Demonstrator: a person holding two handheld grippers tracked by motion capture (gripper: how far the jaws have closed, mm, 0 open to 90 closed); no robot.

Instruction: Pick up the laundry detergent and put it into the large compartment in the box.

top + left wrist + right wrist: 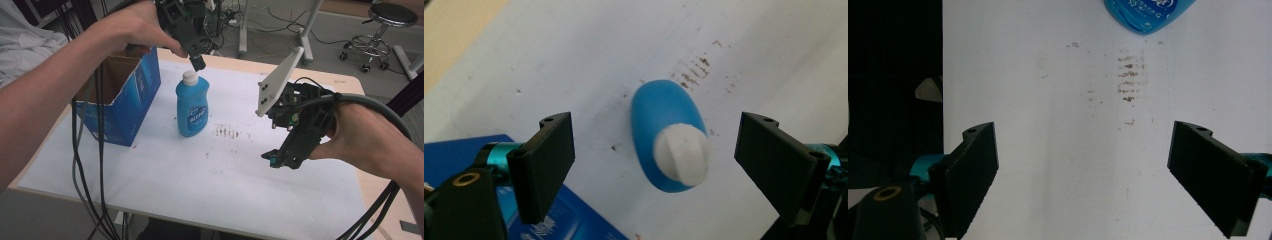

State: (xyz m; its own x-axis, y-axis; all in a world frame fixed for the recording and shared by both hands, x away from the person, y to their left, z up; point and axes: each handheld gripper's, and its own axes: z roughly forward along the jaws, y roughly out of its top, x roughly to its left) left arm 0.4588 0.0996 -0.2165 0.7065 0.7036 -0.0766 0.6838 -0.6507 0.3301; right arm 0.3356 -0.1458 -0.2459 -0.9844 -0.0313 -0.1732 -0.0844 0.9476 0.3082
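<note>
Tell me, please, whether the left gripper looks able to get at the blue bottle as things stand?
Probably yes. The left gripper hangs right above the blue bottle with its jaws open wide on either side of the white cap, and nothing lies between them; the blue box stands apart.

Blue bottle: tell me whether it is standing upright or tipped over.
Upright. The blue bottle stands on its base on the white table cover, white cap on top; the left tongs hang open right above the cap.

Box (pixel 122 95) close beside bottle (pixel 192 106)
</note>
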